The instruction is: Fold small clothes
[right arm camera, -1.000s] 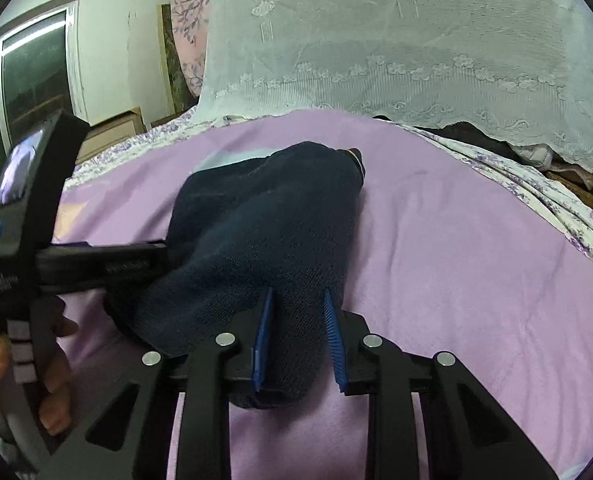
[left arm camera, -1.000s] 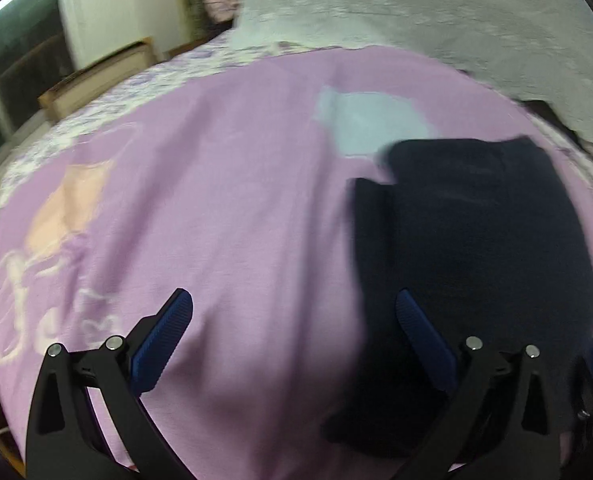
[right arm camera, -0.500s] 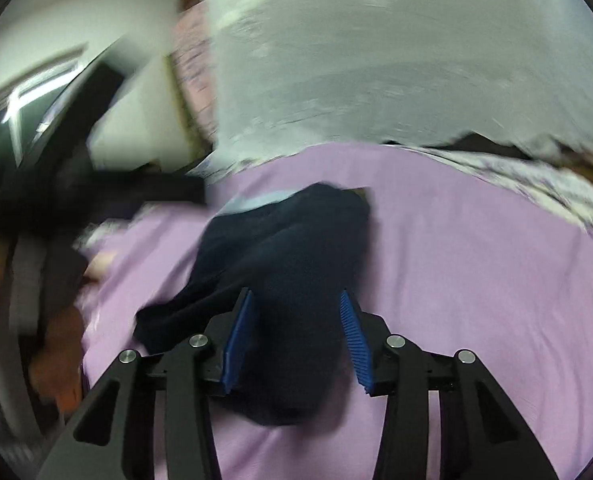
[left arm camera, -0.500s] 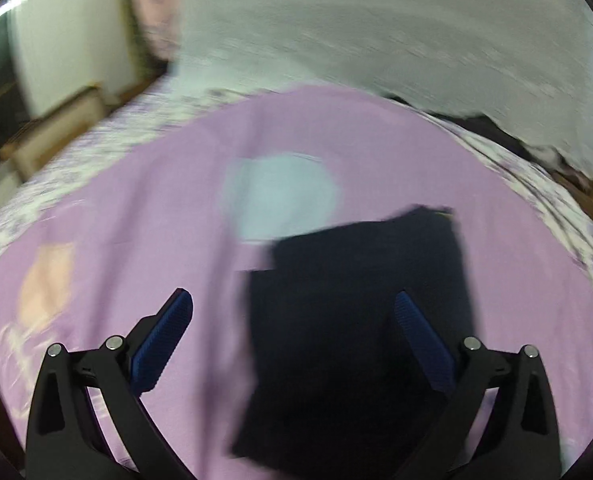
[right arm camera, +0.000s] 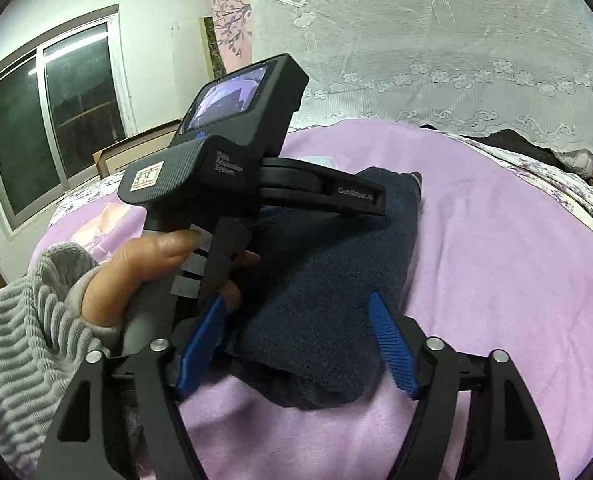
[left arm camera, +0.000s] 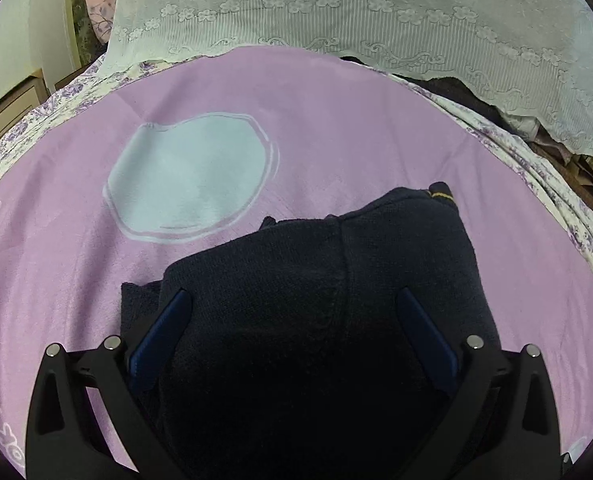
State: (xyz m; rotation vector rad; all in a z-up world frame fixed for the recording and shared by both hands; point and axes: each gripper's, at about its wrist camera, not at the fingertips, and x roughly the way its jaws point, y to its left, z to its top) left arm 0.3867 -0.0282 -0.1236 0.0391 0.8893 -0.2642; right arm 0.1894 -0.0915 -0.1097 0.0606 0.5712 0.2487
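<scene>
A dark navy knitted garment (left arm camera: 316, 280) lies folded on the purple blanket (left arm camera: 336, 120). In the left wrist view my left gripper (left arm camera: 293, 293) hangs over its middle, jaws wide apart, pads clear of the cloth. The right wrist view shows the garment (right arm camera: 328, 280) stretching away from my right gripper (right arm camera: 296, 300), whose jaws are opening. Its near end lies between the blue pads (right arm camera: 392, 344) without being pressed. There, the left gripper (right arm camera: 372, 208) reaches across the garment from the left, held by a hand (right arm camera: 144, 264) in a grey sleeve.
The blanket carries a pale blue round patch (left arm camera: 192, 176) beyond the garment. A white lace cover (left arm camera: 376, 12) rises at the back, with dark items under its right edge. A window (right arm camera: 48, 120) and wooden furniture (right arm camera: 136, 148) stand far left.
The right jaws went from shut on the garment's near end to wide apart. The left gripper swung right, from beside the garment to over its middle.
</scene>
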